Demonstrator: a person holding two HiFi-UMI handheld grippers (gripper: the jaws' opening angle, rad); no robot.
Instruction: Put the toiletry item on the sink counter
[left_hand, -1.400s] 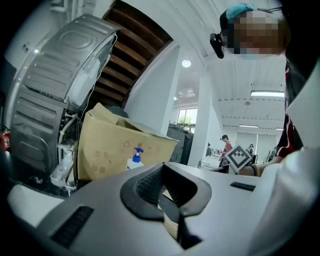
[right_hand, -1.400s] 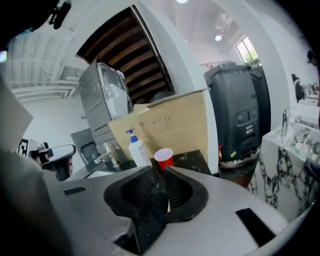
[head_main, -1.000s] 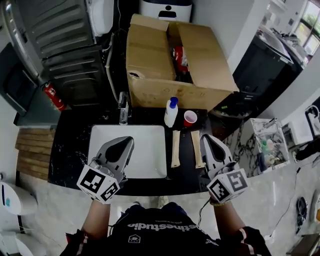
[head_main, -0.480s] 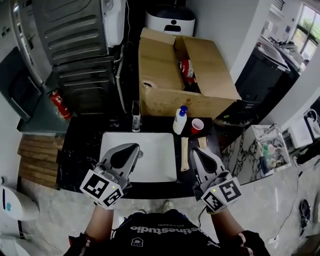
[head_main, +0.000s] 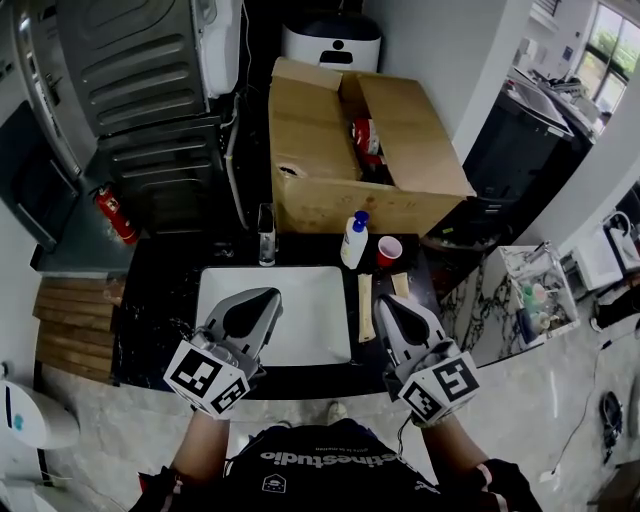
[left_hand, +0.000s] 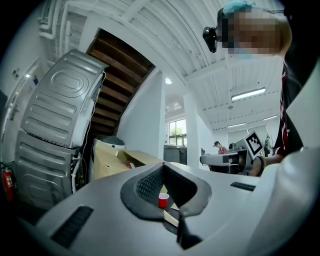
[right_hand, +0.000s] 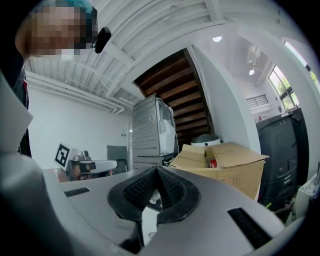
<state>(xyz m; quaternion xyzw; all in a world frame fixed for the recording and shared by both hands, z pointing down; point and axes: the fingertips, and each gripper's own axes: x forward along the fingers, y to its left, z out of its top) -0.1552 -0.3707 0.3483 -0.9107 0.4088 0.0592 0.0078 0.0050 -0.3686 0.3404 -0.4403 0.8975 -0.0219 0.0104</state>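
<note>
Head view: we are holding the left claw (head_main: 268, 295) and right claw (head_main: 384, 301) closed, empty, over the black stone bench (head_main: 150, 300). The upright white blue-capped bottle (head_main: 351, 243) is standing ahead, nearer the right.

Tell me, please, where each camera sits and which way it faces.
Head view: on the person's head, facing steeply down at the sink counter; shows forearms, left gripper, right gripper.
Left gripper view: on that gripper, looking along its shut jaws at the cardboard box and red cup; torso at right.
Right gripper view: on that gripper, along its shut jaws at the cardboard box; torso at left.
Shared: the cardboard box, in all three.
</note>
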